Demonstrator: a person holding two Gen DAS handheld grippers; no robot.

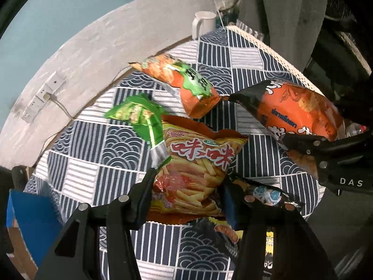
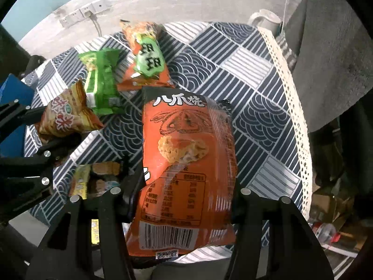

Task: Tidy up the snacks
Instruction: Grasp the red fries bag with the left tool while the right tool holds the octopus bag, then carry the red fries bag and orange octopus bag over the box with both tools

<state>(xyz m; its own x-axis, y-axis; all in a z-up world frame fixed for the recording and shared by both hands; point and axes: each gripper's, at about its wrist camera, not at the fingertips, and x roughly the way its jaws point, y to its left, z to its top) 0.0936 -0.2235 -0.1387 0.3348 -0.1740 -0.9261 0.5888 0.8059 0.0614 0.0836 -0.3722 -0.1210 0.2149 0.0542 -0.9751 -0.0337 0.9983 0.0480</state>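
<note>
Snacks are lying scattered on the patterned tabletop (image 1: 244, 53), while two are being held above it. Left fingers (image 1: 186, 193) are pinching a yellow-orange fries bag (image 1: 198, 163) by its lower end; right fingers (image 2: 184, 196) are pinching an orange octopus-print bag (image 2: 186, 158). A green packet (image 2: 102, 86) and an orange-green bag (image 2: 146, 63) are resting on the cloth, near a white mug (image 1: 204, 23)

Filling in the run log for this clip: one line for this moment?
left gripper: shut on fries bag | right gripper: shut on octopus-snack bag | both bags lifted | green packet on tablecloth
</note>
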